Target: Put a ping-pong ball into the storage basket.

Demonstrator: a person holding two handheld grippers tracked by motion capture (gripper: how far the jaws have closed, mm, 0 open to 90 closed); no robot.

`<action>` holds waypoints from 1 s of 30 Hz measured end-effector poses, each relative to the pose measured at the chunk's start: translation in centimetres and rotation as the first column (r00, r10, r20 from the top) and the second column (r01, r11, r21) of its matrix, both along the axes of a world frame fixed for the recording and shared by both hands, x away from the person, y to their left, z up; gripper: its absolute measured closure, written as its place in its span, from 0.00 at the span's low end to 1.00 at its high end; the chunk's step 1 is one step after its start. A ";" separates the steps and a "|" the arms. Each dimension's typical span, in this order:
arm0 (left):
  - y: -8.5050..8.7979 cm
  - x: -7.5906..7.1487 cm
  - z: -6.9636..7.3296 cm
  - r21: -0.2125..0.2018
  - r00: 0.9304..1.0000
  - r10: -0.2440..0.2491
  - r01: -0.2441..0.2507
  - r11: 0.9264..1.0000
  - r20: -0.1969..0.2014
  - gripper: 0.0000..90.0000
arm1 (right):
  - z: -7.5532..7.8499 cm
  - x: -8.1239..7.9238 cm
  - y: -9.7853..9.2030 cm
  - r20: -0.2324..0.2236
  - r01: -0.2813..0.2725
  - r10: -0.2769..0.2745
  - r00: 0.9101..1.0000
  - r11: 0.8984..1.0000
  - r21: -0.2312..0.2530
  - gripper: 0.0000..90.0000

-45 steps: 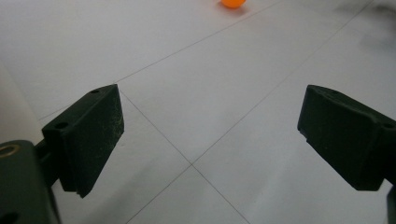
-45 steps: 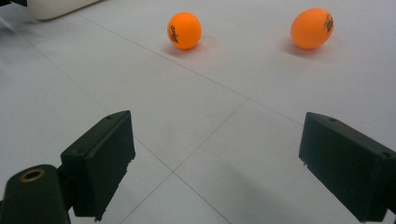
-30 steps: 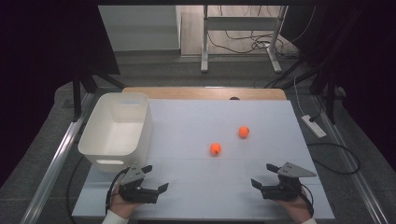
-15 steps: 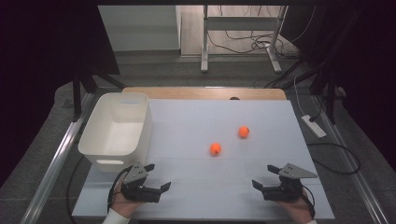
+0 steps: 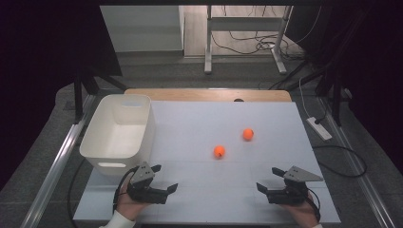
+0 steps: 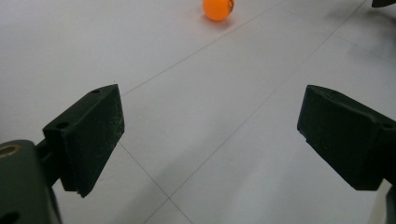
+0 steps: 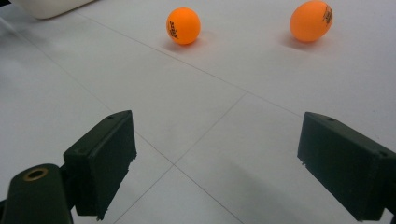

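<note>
We count two orange balls on the white table [image 5: 199,118], the nearer ball [image 5: 219,151] mid-table and the farther ball [image 5: 247,134] just beyond it to the right, plus one white bin [image 5: 119,133] at the left edge. Our left gripper [image 5: 164,179] and right gripper [image 5: 266,179] sit low near the front edge, well apart, each with jaws spread wide and holding nothing. Bare tabletop lies between grippers and balls; around the table we see dark floor, cables and a desk frame [image 5: 244,38].
</note>
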State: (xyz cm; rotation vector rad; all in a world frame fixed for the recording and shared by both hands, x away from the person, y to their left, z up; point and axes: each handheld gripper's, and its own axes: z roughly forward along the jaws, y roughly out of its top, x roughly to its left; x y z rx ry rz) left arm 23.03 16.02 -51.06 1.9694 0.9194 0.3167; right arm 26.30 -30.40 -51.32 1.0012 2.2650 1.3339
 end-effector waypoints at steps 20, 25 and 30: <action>-2.5 1.6 1.5 0.016 0.999 -0.044 0.044 0.999 0.005 0.09 | 0.0 0.1 0.0 0.002 -0.003 0.003 1.000 1.000 0.004 0.13; -2.9 1.8 1.9 0.018 0.999 -0.054 0.054 0.998 0.008 0.09 | -0.1 0.2 0.0 0.000 -0.003 0.003 1.000 1.000 -0.002 0.13; -3.2 2.3 1.8 0.014 0.998 -0.059 0.059 0.998 0.001 0.09 | -0.1 0.1 0.1 0.003 -0.006 0.006 1.000 1.000 -0.008 0.13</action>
